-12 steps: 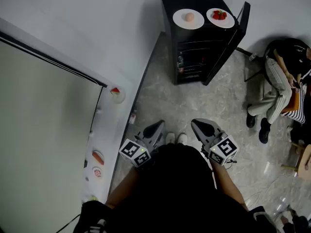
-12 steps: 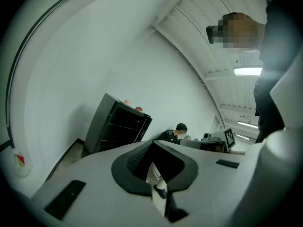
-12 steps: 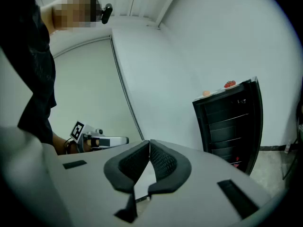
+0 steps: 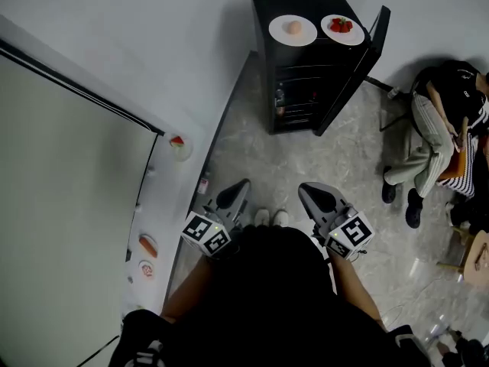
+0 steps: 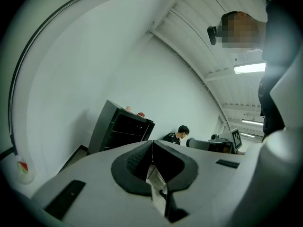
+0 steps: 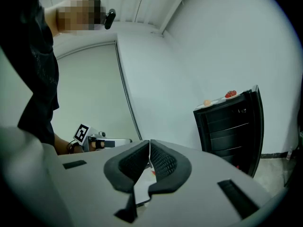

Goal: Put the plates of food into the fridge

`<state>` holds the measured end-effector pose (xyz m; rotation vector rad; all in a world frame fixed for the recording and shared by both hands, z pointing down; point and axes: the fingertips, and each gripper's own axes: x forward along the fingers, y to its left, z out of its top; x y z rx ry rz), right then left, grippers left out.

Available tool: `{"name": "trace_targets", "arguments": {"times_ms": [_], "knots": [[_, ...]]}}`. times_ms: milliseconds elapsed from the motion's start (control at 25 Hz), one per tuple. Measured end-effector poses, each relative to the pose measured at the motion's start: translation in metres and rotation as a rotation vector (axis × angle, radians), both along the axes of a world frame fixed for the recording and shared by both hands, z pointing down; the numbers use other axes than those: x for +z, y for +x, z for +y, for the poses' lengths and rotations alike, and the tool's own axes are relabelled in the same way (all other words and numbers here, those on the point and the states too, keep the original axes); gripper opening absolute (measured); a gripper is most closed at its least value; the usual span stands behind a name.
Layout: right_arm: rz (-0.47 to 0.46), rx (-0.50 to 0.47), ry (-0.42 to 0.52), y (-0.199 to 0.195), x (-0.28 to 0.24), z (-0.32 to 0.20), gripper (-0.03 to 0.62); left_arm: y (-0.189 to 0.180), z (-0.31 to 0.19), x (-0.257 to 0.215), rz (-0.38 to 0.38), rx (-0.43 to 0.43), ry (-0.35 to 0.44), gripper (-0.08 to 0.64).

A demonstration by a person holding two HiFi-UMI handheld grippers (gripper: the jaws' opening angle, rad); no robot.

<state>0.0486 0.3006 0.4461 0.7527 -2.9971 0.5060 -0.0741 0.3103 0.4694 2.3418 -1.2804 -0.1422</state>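
Left gripper (image 4: 236, 189) and right gripper (image 4: 307, 193) jaws sit pressed together, empty; step to the seemingly open fridge (image 4: 302, 82), upper centre, spread them, pinch a plate (image 4: 280, 32) rim level.

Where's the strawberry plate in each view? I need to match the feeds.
Head view: strawberry plate top right, on the fridge, right of the other plate.
Left gripper view: a red speck left of centre, on the fridge top.
Right gripper view: right side, on the fridge top.
Shared landmark: the black fridge, door open.
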Motion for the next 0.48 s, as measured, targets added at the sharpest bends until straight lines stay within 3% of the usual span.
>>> {"name": "trace_targets", "arguments": {"times_ms": [160, 480], "knots": [[-0.062, 0.007, 0.002, 0.014, -0.003, 0.003, 0.026, 0.009, -0.002, -0.001, -0.019, 0.002, 0.012, 0.023], [-0.072, -0.032, -0.042, 0.033, 0.013, 0.006, 0.026, 0.020, 0.000, 0.002, -0.016, -0.027, 0.021, 0.023]]}}
